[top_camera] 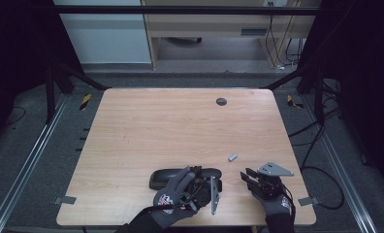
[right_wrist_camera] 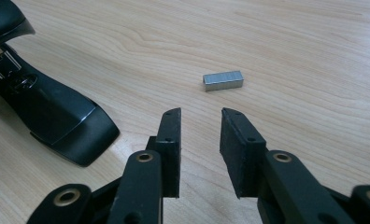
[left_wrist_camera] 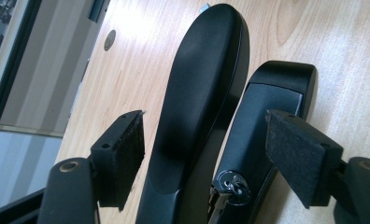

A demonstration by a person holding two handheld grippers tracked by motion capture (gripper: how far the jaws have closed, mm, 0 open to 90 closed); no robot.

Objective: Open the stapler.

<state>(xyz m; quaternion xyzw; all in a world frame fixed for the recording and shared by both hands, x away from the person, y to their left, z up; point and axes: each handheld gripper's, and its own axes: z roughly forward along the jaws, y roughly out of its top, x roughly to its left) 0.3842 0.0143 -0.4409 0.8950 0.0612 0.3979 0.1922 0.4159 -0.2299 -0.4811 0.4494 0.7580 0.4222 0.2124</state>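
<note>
Pale wood grain covers the table (top_camera: 180, 126), which stands on a dark floor with a desk and cables behind it.

From the high view we see a black stapler (top_camera: 167, 177) lying near the table's front edge, largely covered by the gloved left hand (top_camera: 173, 199) and the left gripper (top_camera: 204, 187); its right end and the gripper's jaws are lost in one dark mass there. The left forearm comes in from the bottom and is cut off by the frame, the hand lying low over the stapler. A small block of staples (top_camera: 232, 157) sits apart on bare wood, between the stapler and the right gripper (top_camera: 250, 177). The right hand (top_camera: 277, 204) holds its gripper low, the jaws pointing up the table toward the block.

Looking along the left gripper (left_wrist_camera: 211, 149), we find the stapler (left_wrist_camera: 202, 107) opened, its top arm and base running side by side between the jaws. The pads (left_wrist_camera: 122, 154) stand wide on either flank, and we cannot tell whether they press on it; its near end is cut off below.

Looking along the right gripper (right_wrist_camera: 199, 135), we see the staples (right_wrist_camera: 223, 80) lying just ahead of the tips. The jaws are parted and hold nothing. The stapler's base (right_wrist_camera: 57, 116) shows at the left, its far part cut by the frame.
</note>
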